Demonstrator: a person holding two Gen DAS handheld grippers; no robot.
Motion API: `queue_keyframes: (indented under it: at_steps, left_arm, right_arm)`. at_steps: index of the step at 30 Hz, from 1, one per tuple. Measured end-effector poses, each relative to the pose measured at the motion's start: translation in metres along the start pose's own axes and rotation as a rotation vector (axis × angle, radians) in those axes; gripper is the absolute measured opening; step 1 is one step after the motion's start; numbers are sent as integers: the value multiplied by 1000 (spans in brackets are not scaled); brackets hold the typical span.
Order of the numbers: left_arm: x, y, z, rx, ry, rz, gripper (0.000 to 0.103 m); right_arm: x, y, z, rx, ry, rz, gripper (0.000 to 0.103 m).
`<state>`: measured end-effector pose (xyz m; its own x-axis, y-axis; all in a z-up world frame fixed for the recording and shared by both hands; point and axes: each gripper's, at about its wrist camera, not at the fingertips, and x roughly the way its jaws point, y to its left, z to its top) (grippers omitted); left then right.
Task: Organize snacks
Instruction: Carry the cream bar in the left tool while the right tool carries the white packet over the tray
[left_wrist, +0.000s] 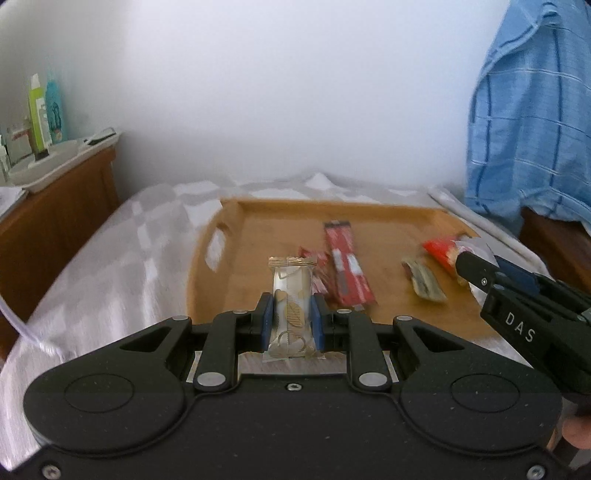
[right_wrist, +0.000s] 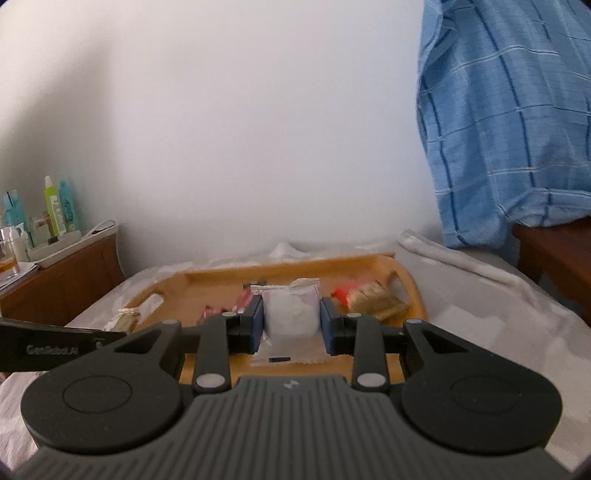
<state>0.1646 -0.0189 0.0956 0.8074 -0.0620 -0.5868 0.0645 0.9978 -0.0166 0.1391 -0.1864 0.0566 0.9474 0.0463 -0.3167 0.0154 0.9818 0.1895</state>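
My left gripper (left_wrist: 291, 308) is shut on a clear snack packet with gold print (left_wrist: 291, 295), held upright above the near edge of a wooden tray (left_wrist: 258, 214). My right gripper (right_wrist: 291, 314) is shut on a white snack packet (right_wrist: 291, 314) above the same tray (right_wrist: 402, 277). On the tray lie a long red bar (left_wrist: 347, 266), a small red snack (left_wrist: 317, 266), a gold-brown wrapped snack (left_wrist: 424, 280) and a red-white packet (left_wrist: 441, 251). The right gripper shows in the left wrist view (left_wrist: 476, 266). The left gripper and its packet's gold end show at the left of the right wrist view (right_wrist: 125, 317).
The tray rests on a bed with a white-grey checked blanket (left_wrist: 110, 266). A wooden nightstand (left_wrist: 55, 206) with bottles and a white tray stands at the left. A blue checked cloth (left_wrist: 535, 129) hangs over wooden furniture (right_wrist: 554, 251) at the right.
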Motion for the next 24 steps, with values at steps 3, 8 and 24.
queue_keyframes:
  at_steps: [3, 8, 24]
  left_arm:
    - [18, 7, 11, -9, -1, -7, 20]
    - [50, 13, 21, -23, 4, -36, 20]
    - [112, 15, 15, 6, 79, -3, 20]
  right_arm:
    - [19, 4, 5, 12, 4, -4, 36]
    - [44, 11, -1, 6, 23, -23, 36]
    - [91, 19, -13, -46, 80, -22, 37]
